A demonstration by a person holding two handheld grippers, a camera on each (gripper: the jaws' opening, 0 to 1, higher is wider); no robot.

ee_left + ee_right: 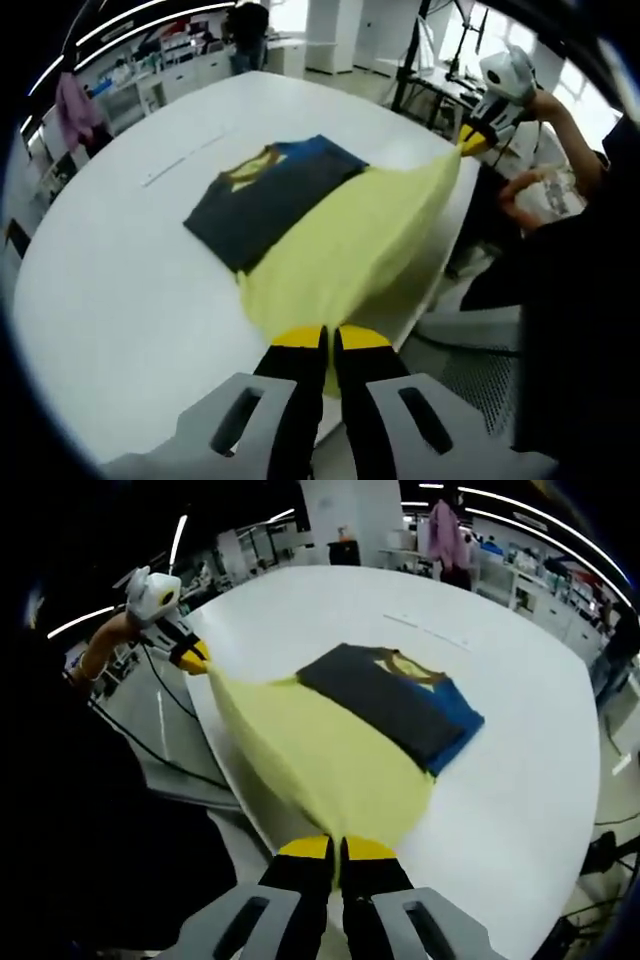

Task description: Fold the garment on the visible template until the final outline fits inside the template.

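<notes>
A garment lies on the white table (130, 300): its dark grey panel (265, 195) with blue (310, 150) and yellow trim rests flat, while its pale yellow part (350, 245) is stretched up off the table's near edge. My left gripper (329, 340) is shut on one yellow corner. My right gripper (336, 852) is shut on the other corner, and shows in the left gripper view (475, 135) at the upper right. In the right gripper view the yellow cloth (320, 760) spans between my right gripper and the left gripper (192, 657). I see no template outline.
A faint line (180, 163) is marked on the table beyond the garment. A person's hands (525, 190) and dark sleeves hold the grippers at the table edge. Shelves, desks and a hanging pink cloth (75, 110) stand in the background.
</notes>
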